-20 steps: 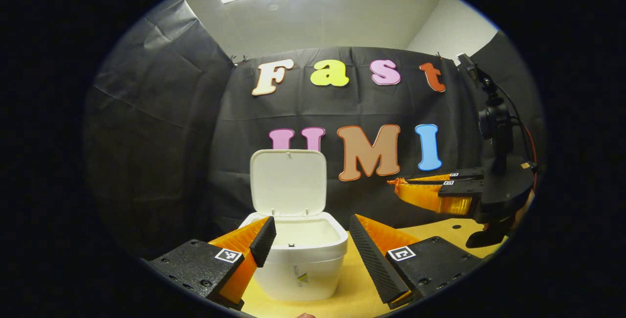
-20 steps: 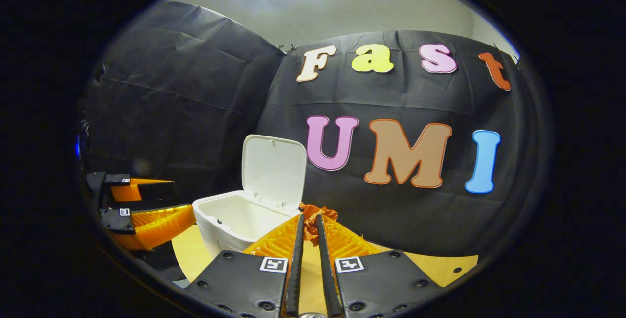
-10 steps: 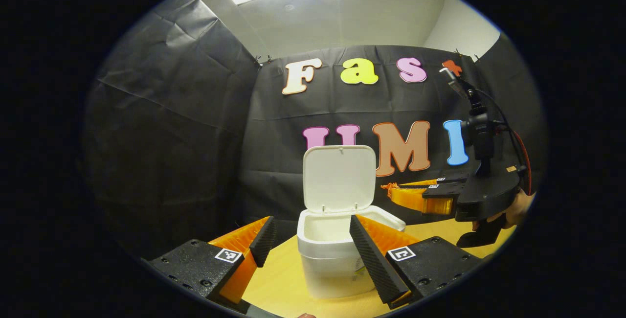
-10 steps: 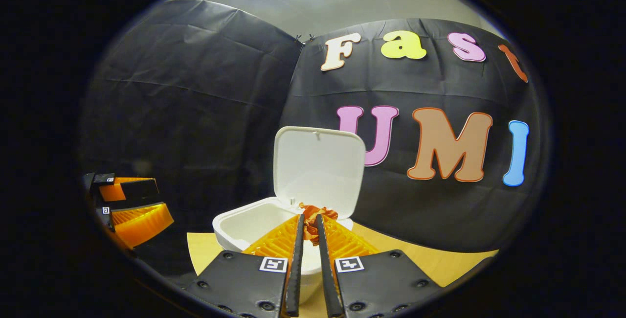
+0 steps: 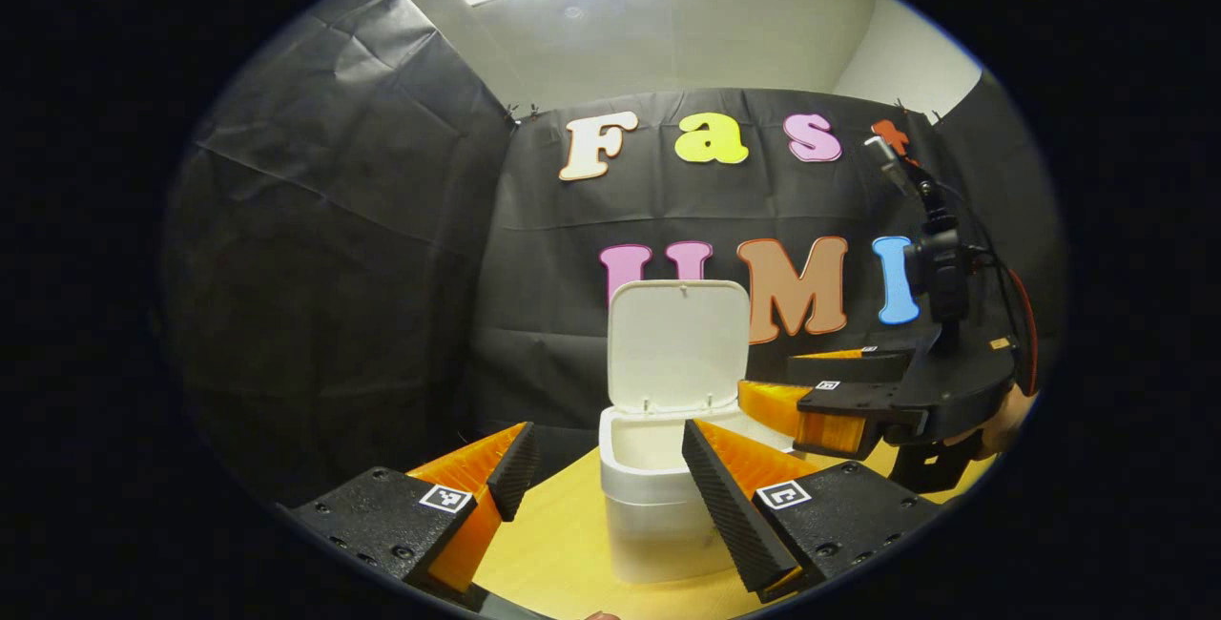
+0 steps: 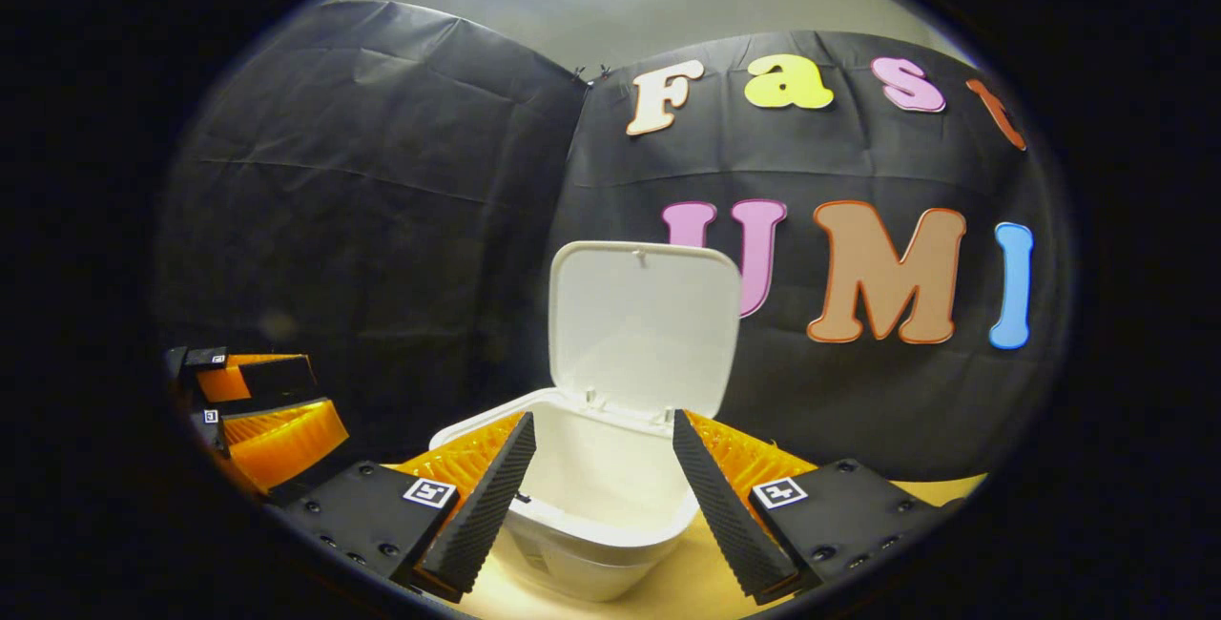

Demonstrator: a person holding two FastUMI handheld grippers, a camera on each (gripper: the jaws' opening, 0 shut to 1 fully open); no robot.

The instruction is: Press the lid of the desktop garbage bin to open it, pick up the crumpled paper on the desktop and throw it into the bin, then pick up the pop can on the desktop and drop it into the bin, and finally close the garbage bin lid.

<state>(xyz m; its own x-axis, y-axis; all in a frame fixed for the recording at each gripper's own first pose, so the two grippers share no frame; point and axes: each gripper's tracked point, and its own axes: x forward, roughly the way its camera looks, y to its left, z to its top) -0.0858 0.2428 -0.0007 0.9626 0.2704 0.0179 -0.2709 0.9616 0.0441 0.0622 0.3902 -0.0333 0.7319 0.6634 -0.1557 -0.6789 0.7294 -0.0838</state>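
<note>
- In the right gripper view, the right gripper (image 6: 603, 448) is seen nearest, with its fingers spread wide apart and nothing held between them.
- Just beyond and below those fingers, the white garbage bin (image 6: 582, 544) is seen on the yellow desktop (image 6: 687, 587), its open mouth lying between the two fingers.
- The bin's lid (image 6: 644, 324) is stood upright at the back edge, hinged open.
- No crumpled paper can be made out inside the bin from this angle.
- At the far left of that view, the left gripper (image 6: 262, 401) is seen, well apart from the bin.
- In the left gripper view, the left gripper (image 5: 610, 458) is seen nearest, its fingers parted and empty.
- Beyond them the garbage bin (image 5: 658, 515) is stood on the desktop (image 5: 563, 553), lid (image 5: 677, 343) raised.
- To the right, the right gripper (image 5: 773, 405) is held over the bin's rim by a hand (image 5: 1002, 415), with a gap visible between its fingers.
</note>
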